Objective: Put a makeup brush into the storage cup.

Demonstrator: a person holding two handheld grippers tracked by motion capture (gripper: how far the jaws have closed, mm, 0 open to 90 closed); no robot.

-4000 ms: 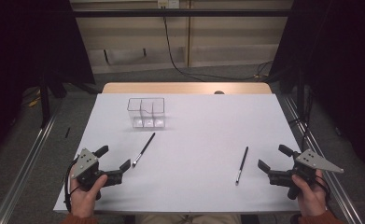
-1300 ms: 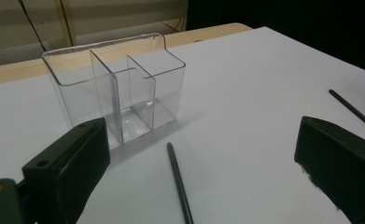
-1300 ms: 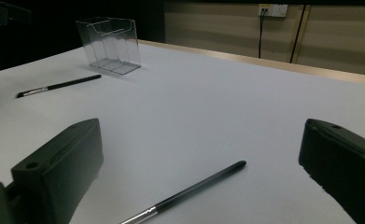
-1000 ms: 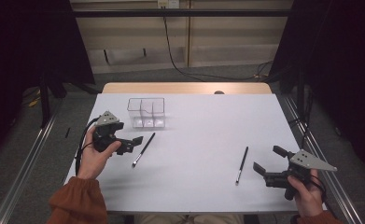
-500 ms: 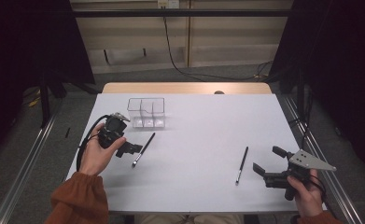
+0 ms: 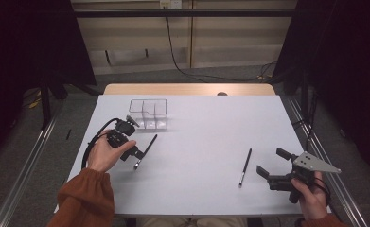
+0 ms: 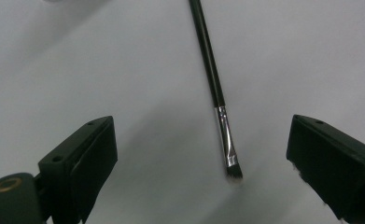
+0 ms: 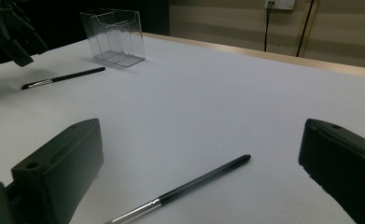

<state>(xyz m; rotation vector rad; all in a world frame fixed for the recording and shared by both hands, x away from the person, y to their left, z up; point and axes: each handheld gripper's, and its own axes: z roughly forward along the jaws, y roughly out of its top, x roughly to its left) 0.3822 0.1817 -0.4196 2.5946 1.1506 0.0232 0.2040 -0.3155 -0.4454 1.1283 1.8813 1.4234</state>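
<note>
Two brushes lie on the desk point(image 6: 197, 189), one point(image 6: 145, 151) near the single clear box point(image 6: 148, 113), the other point(image 6: 245, 167) well apart from it.

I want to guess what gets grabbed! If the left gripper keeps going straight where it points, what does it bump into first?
Probably the brush: its bristle end lies between the open jaws of the left gripper, on the white table. How close is unclear.

- The person wears rust-orange sleeves with gathered cuffs; the left sleeve point(image 6: 84, 198) shows most, the right cuff only at the near edge.
- The left tool point(image 6: 134, 138) is black, with a black cable point(image 6: 93, 142) looping from it.
- The right tool point(image 6: 271, 164) is black and carries a grey three-cornered plate point(image 6: 315, 163) with small dark holes.
- Each black jaw block has small round screw holes.
</note>
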